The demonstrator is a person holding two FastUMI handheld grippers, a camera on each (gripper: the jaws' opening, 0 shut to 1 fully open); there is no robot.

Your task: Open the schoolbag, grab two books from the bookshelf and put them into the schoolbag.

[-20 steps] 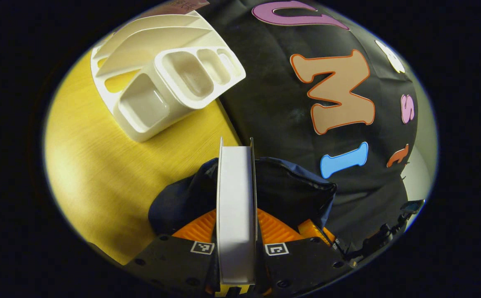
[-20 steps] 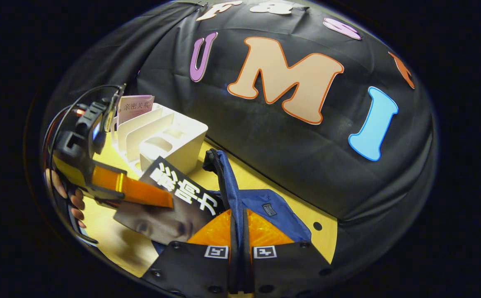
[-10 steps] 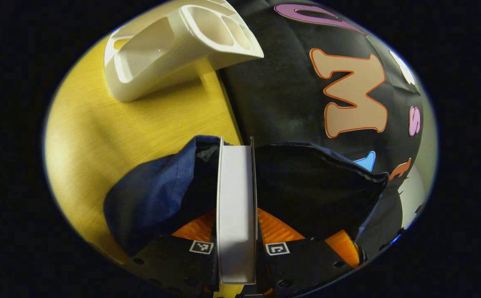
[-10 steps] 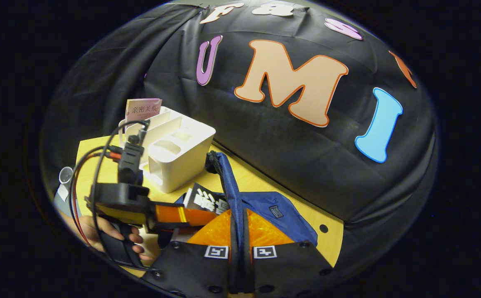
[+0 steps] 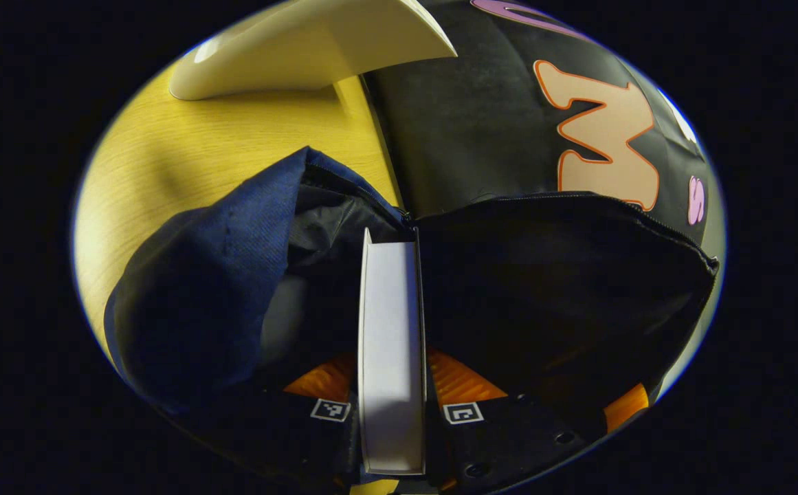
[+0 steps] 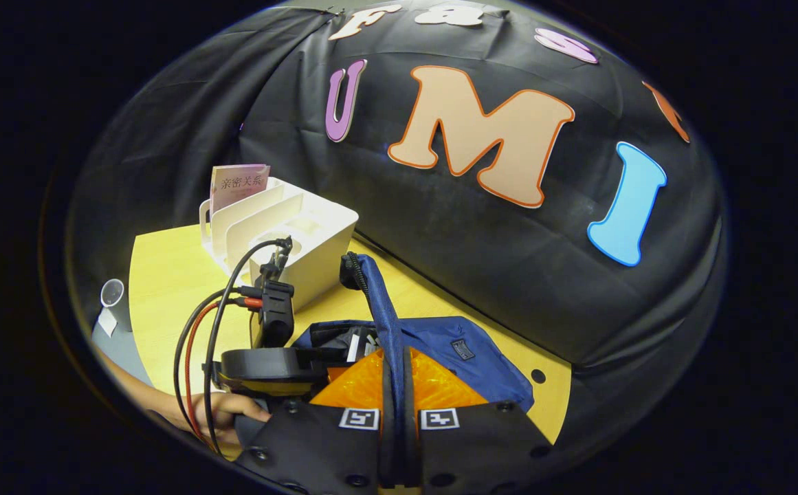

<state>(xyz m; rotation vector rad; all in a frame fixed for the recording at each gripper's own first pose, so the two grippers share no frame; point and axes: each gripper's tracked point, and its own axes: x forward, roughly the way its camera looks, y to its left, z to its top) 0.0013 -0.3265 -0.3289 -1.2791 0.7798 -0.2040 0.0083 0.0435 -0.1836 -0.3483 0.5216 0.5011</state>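
**Lowering a book into an open schoolbag**

Left gripper view: the left gripper [image 5: 392, 385] has its jaws closed on a book [image 5: 390, 344], one finger pressing each cover, the white page edge facing the camera. The book stands upright inside the mouth of the dark blue schoolbag [image 5: 199, 275], whose black lining surrounds it on both sides. Beyond the bag lies the yellow wooden bench [image 5: 234, 144], and the white bookshelf [image 5: 316, 48] sits at its far edge.

Right gripper view: the right gripper [image 6: 397, 405] has its jaws closed on a blue strap or edge of the schoolbag [image 6: 440, 344], holding it raised. The left gripper [image 6: 268, 364], gripped by a hand [image 6: 223, 409], reaches into the bag's opening from the left. Behind it, the bookshelf [image 6: 302, 234] stands on the bench [image 6: 165, 275], with a pink book [image 6: 239, 182] upright in a rear slot.
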